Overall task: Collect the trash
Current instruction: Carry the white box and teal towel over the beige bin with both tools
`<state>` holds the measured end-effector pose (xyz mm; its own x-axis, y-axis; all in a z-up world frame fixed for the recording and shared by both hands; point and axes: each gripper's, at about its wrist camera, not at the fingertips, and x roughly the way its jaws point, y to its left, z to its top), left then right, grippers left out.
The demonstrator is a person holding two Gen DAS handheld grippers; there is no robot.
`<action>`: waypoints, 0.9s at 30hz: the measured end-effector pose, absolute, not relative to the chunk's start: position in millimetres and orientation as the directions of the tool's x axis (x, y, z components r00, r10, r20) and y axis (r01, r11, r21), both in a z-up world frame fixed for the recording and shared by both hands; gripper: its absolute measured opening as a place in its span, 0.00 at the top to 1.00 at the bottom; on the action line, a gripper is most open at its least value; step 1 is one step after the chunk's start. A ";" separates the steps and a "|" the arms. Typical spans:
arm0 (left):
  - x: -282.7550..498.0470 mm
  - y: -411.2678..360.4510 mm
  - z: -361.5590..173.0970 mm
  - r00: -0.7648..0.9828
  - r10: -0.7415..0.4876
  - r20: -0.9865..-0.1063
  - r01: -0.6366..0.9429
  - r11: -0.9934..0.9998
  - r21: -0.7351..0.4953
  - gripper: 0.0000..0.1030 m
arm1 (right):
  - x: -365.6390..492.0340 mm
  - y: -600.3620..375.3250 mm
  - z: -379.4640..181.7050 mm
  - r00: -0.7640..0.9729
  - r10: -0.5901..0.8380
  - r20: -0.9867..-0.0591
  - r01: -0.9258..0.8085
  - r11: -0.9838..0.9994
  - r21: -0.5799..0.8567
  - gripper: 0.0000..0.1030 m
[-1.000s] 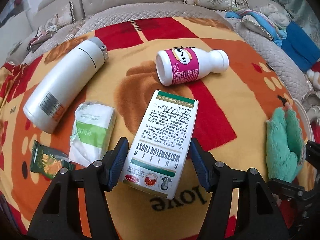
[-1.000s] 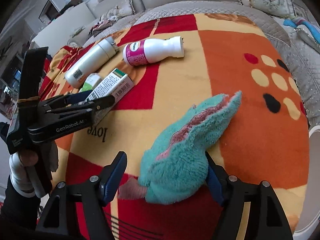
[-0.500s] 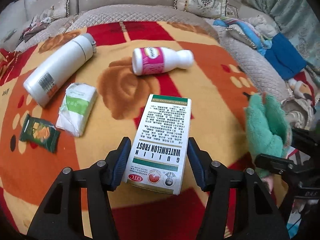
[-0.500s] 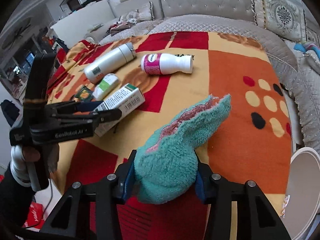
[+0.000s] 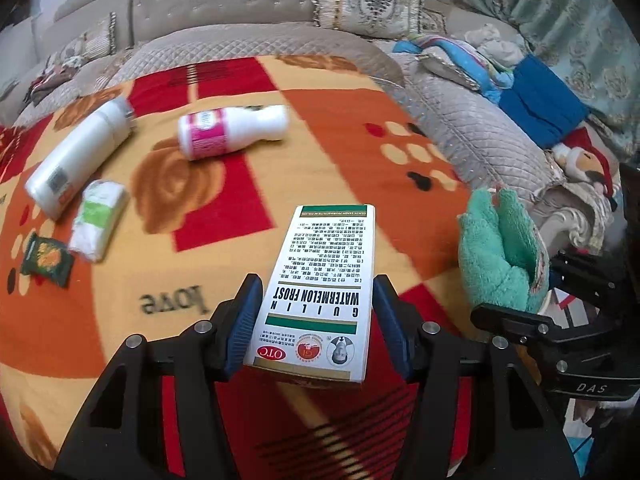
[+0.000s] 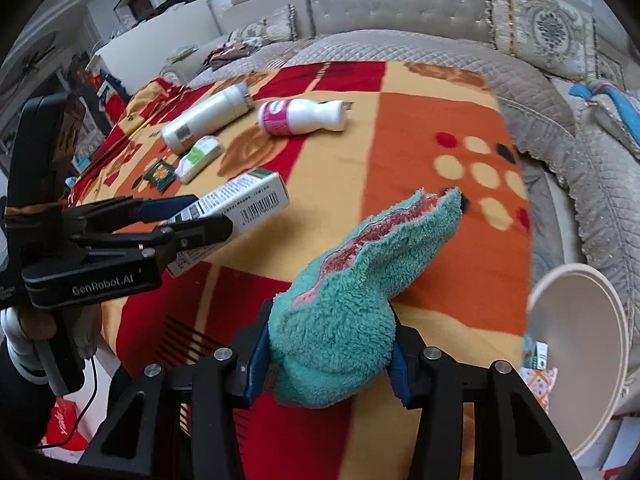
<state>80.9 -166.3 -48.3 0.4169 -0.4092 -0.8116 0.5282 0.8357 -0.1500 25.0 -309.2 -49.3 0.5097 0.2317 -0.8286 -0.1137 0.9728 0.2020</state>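
Left tool [image 5: 316, 320] clamped on a white medicine box [image 5: 320, 292], blue pads pressed to both long sides, box lifted clear of the blanket [image 5: 328, 136]. Print reads upside down in the left wrist view: "GUILIN WATERMELON FROST", a red oval "OTC", a green band, a block of small Chinese text too fine to read. Right wrist view shows a barcode on the box's side panel, and "GenRobot.AI" on the left tool's black body. "DAS" shows on the right tool's body in the left wrist view.

Right tool [image 6: 326, 352] clamped on a teal fleece cloth [image 6: 348, 308], pinkish lining showing along its open edge; cloth bunched between the pads, its free end sticking up and forward. Both sets of jaws partly closed, each holding its item.

Blanket patterned in red, orange and cream blocks, word "love" woven in, seen inverted. Lying on it, well apart from both tools: a white flask [image 5: 76, 156] with a small grey label, a white bottle [image 5: 232, 130] with a magenta label (blurred, unreadable), a tissue pack [image 5: 98, 224] with a green stripe just beside the flask, a dark green snack sachet [image 5: 46, 258] near the pack.

Round white bin [image 6: 576, 356] at the sofa's edge, lower right of the right wrist view, printed wrappers beside its rim
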 end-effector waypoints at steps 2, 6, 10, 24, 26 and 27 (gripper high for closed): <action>74.1 -180.9 -46.6 0.413 -0.416 -0.810 0.550 0.823 -0.143 0.47 | 18.0 -320.3 -47.8 0.518 0.213 -0.828 -0.095 0.977 0.192 0.54; 61.1 -213.3 -44.5 0.394 -0.437 -0.809 0.590 0.795 -0.142 0.47 | 0.1 -349.3 -46.3 0.532 0.181 -0.827 -0.046 0.982 0.185 0.54; 46.8 -251.5 -44.8 0.367 -0.460 -0.809 0.634 0.760 -0.144 0.48 | -17.8 -381.3 -47.8 0.540 0.138 -0.830 0.016 0.985 0.173 0.54; 18.5 -356.3 -55.3 0.271 -0.513 -0.814 0.735 0.656 -0.169 0.49 | -63.1 -485.5 -72.9 0.512 -0.006 -0.859 0.235 0.963 0.133 0.54; 17.8 -366.8 -56.8 0.257 -0.519 -0.815 0.742 0.647 -0.178 0.49 | -66.1 -495.6 -77.9 0.506 -0.011 -0.862 0.254 0.957 0.137 0.54; 17.6 -372.4 -58.0 0.253 -0.519 -0.817 0.744 0.644 -0.179 0.49 | -66.6 -498.8 -80.2 0.503 -0.013 -0.864 0.262 0.955 0.138 0.54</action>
